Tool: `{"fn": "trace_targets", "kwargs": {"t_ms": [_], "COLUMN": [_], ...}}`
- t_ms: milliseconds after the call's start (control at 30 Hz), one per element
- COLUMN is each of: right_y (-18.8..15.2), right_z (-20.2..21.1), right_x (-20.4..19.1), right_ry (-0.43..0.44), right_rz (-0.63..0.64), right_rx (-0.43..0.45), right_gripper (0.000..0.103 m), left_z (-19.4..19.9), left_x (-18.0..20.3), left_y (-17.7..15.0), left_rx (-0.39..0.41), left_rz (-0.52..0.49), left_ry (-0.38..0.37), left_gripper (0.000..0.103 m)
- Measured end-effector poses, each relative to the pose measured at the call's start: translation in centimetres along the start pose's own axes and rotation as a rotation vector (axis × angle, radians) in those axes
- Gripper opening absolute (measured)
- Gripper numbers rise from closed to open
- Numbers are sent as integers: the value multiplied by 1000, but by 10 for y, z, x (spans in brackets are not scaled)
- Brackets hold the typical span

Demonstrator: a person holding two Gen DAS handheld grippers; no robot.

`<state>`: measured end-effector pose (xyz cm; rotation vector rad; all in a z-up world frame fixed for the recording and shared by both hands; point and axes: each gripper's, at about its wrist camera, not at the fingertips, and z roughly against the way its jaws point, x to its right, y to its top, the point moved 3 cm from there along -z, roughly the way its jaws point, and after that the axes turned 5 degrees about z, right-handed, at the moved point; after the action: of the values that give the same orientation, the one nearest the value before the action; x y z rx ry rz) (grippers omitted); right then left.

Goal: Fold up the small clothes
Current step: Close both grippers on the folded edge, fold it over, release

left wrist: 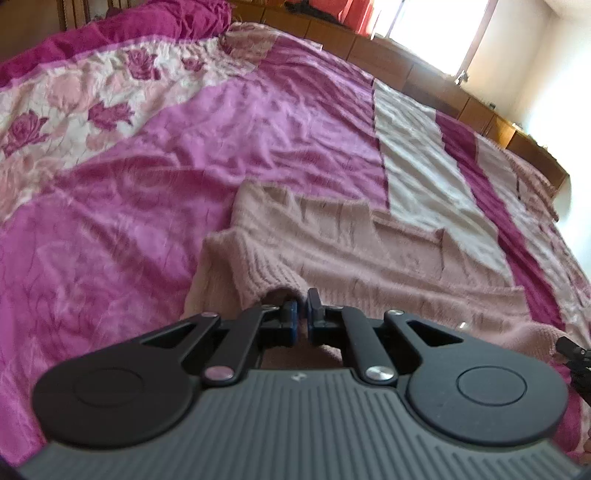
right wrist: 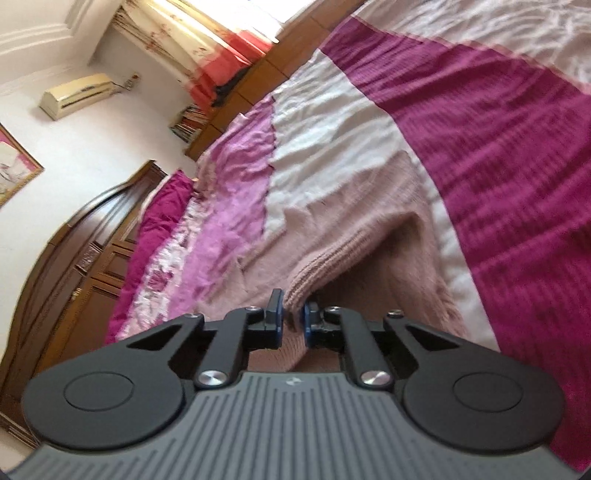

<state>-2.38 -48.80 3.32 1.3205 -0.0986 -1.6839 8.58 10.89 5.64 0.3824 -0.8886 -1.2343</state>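
A: Daylight pours through the window (left wrist: 436, 33), blown out white, washing the wall (left wrist: 535, 74) beside it.

B: Both views bend at the edges; the bedspread (right wrist: 498, 166) smears with motion blur.

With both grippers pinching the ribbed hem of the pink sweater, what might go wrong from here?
1. The left gripper holds only a thin bit of the ribbed hem of the sweater; it may slip out.
2. In the right gripper, the hem gapes open, so only one layer may be caught.
3. The wrinkled bedspread could drag along.
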Motion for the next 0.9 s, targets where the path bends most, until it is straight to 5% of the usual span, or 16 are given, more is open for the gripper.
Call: {"fn": "trace_targets", "kwargs": {"t_ms": [367, 733, 833, 900], "right_y": [56, 84, 80, 79], "right_z": [-26, -117, -136, -137], "right_x": [-10, 12, 19, 24], "right_ry": [-13, -206, -269, -279], "right_rz": [37, 67, 94, 98], "right_rx": [101, 69, 46, 54], "right_gripper": [9, 10, 23, 33], "left_z": [-26, -116, -126, -124], "left_x": [24, 38, 40, 41], "left_y": [50, 72, 70, 68], "left_rx": [95, 32, 32, 30], "left_rz": [-73, -183, -237, -258], "left_ry": [9, 131, 178, 175], "left_gripper": [6, 9, 11, 29]}}
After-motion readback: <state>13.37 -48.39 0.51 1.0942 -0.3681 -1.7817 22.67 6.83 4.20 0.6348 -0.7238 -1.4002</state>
